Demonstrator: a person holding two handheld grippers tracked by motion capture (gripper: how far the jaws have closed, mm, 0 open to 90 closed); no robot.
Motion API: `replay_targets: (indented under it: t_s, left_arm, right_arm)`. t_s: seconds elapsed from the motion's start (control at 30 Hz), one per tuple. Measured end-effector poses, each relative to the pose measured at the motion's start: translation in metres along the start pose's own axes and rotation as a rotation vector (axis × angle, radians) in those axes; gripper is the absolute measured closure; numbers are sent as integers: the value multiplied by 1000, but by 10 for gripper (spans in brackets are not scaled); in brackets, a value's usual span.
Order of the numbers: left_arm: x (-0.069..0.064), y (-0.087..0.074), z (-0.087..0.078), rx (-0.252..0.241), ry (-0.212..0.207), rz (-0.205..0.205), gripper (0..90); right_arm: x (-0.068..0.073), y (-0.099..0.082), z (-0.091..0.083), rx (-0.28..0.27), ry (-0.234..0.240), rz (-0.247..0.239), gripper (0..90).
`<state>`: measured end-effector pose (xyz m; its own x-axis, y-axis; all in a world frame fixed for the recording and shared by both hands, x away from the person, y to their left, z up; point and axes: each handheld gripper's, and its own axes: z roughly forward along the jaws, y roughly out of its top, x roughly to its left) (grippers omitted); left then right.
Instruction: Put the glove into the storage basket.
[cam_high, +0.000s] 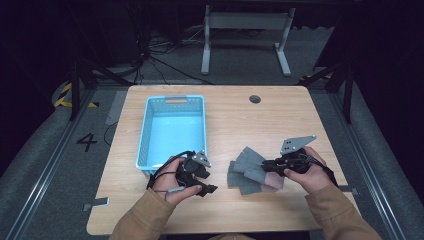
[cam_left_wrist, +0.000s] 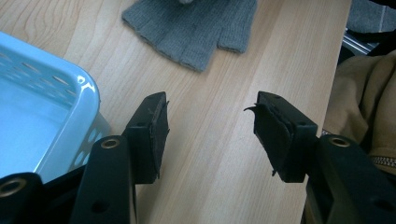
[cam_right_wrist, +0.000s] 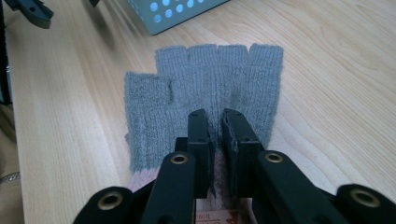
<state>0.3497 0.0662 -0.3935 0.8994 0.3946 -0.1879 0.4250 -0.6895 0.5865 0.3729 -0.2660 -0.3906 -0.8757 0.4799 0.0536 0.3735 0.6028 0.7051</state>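
Seen from above: a light wooden bench (cam_high: 225, 115) with a perforated light-blue plastic basket (cam_high: 172, 131) on its left half, lying near the far edge and reaching toward the front. Right of the basket, near the front edge, a grey knitted fingerless glove (cam_high: 248, 168) spread flat, partly over a pink piece with a printed label at the cuff end.

Left hand-held gripper (cam_high: 206, 181) held just in front of the basket's near right corner, jaws spread apart with nothing but bare wood between them; basket rim (cam_left_wrist: 79, 116) beside the left pad (cam_left_wrist: 156, 128), glove (cam_left_wrist: 191, 28) lying farther off.

Right hand-held gripper (cam_high: 267, 164) down at the glove's cuff end, jaws drawn close together with a narrow slit remaining, grey knit (cam_right_wrist: 205, 88) showing in that slit; cannot tell for certain whether the fabric is pinched. Glove's finger stubs pointing toward the basket (cam_right_wrist: 173, 11).
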Motion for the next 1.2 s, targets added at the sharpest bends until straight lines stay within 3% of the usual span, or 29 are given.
replay_targets:
  t_s: [0.43,0.83,1.07,1.2]
  left_arm:
    - [-3,0,12,-30,3,26,426]
    - [-7,2,23,-21,-17,39,492]
    - [-7,3,27,-11,-6,33,512]
    - [-7,4,30,-24,2,24,532]
  right_arm:
    - [5,-4,16,39,59,-68,822]
    - [3,-13,30,87,78,-79,790]
    - [4,-13,21,56,66,-58,702]
    - [2,-15,7,41,23,-28,680]
